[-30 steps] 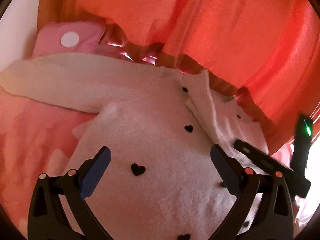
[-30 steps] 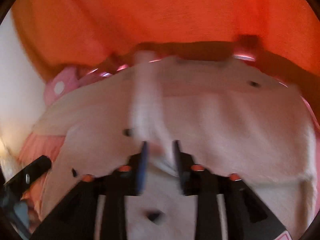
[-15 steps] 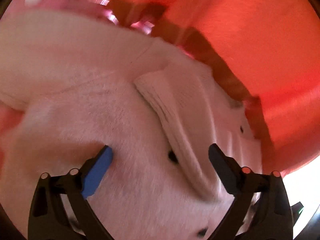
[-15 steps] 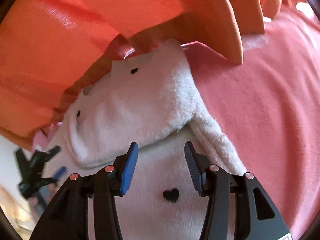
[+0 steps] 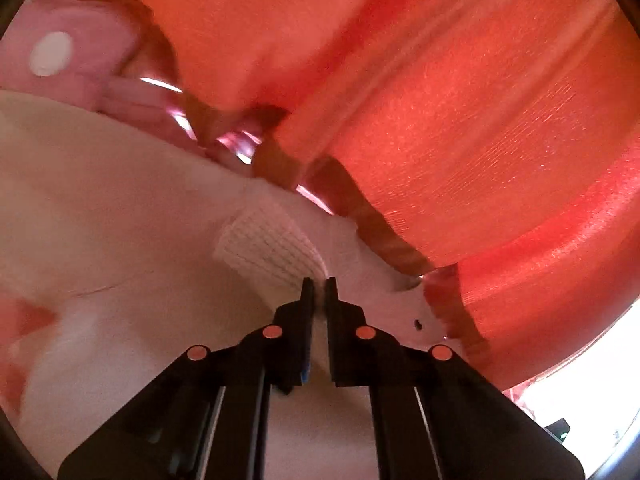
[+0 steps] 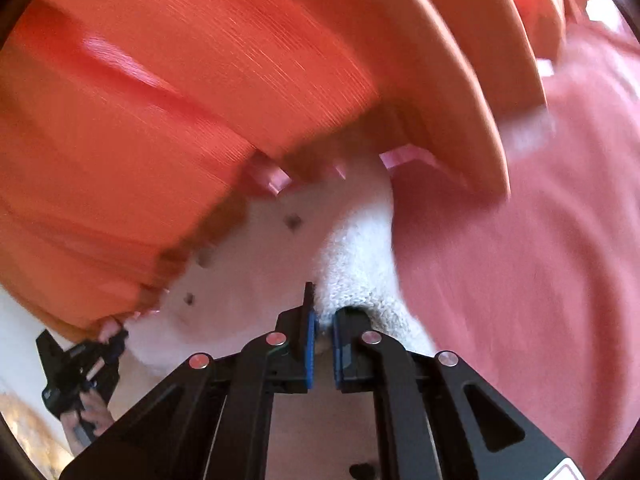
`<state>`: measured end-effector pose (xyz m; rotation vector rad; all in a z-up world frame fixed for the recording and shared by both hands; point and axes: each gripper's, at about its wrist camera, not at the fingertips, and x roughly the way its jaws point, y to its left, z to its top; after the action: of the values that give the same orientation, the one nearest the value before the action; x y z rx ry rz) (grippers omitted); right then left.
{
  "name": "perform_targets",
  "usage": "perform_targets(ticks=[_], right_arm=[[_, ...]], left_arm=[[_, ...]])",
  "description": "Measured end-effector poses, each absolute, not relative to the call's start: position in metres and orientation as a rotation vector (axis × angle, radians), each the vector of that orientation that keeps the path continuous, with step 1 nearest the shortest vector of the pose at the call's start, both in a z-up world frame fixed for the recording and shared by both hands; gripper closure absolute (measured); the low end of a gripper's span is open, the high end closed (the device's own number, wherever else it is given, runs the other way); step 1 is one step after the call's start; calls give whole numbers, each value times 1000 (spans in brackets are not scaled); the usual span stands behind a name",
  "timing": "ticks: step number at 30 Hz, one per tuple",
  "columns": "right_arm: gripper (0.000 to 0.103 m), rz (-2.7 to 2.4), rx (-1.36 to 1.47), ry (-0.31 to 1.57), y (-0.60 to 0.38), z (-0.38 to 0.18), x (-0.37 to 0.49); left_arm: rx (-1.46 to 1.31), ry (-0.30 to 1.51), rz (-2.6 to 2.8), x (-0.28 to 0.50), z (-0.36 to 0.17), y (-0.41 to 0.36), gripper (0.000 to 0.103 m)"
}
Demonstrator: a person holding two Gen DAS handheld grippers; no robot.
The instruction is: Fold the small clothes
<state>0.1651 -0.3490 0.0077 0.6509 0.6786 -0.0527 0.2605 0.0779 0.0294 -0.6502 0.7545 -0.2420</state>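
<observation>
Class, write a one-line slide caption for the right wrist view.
Right tool shut on the fluffy edge of the white heart-print garment, lying on a pink cover beside orange curtains.

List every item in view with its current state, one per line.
Left tongs: just closed, shut on the white sweater's ribbed edge.
Right tongs: just closed, shut on the sweater's fluffy edge.
White sweater: lying on the pink bedding, partly folded, pinched at two spots.
Orange curtain: hanging down, hem over the sweater.

Black left gripper (image 5: 319,286), right gripper (image 6: 320,320), blue-padded fingers (image 6: 310,338), round copper-coloured screws, angular cut-out frames
</observation>
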Motion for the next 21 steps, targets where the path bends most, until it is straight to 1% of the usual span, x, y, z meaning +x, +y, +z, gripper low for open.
perform_targets(ticks=[1, 2, 3, 4, 5, 7, 8, 10, 11, 13, 14, 15, 17, 18, 19, 20, 21], right_arm=[[96, -78, 628, 739, -348, -4, 170], [96, -117, 621, 845, -347, -27, 179], [98, -137, 643, 886, -349, -43, 180], [98, -138, 665, 845, -352, -41, 174], [98, -146, 669, 857, -351, -35, 174], [97, -117, 666, 783, -349, -8, 168], [97, -132, 612, 779, -345, -2, 167], [96, -184, 541, 888, -341, -17, 173], [98, -198, 565, 923, -344, -27, 171], [94, -239, 608, 903, -345, -15, 164], [94, -249, 597, 870, -343, -2, 161], [94, -257, 534, 777, -336, 21, 154], [94, -257, 412, 735, -324, 32, 157], [94, -259, 381, 779, -324, 18, 164], [94, -284, 352, 892, -324, -6, 178], [95, -301, 355, 960, -327, -27, 183], [96, -314, 356, 903, -330, -22, 176]], left_arm=[[-633, 781, -228, 260, 21, 79, 98], [-607, 823, -193, 261, 7, 78, 99], [-591, 862, -162, 262, -8, 78, 103], [-582, 906, -122, 259, -24, 81, 103], [-606, 904, -131, 253, -31, 88, 103], [-612, 878, -135, 244, -29, 88, 103], [-602, 877, -133, 243, -26, 86, 103], [-574, 880, -137, 243, -21, 81, 103], [-566, 882, -136, 244, -22, 80, 103], [-566, 888, -138, 241, -22, 80, 103], [-569, 889, -137, 241, -20, 78, 103], [-565, 892, -134, 239, -20, 78, 103], [-557, 899, -135, 237, -21, 77, 103], [-554, 905, -137, 231, -22, 82, 103], [-551, 910, -139, 229, -23, 83, 103], [-548, 916, -138, 225, -23, 87, 103], [-548, 919, -141, 222, -21, 91, 103]])
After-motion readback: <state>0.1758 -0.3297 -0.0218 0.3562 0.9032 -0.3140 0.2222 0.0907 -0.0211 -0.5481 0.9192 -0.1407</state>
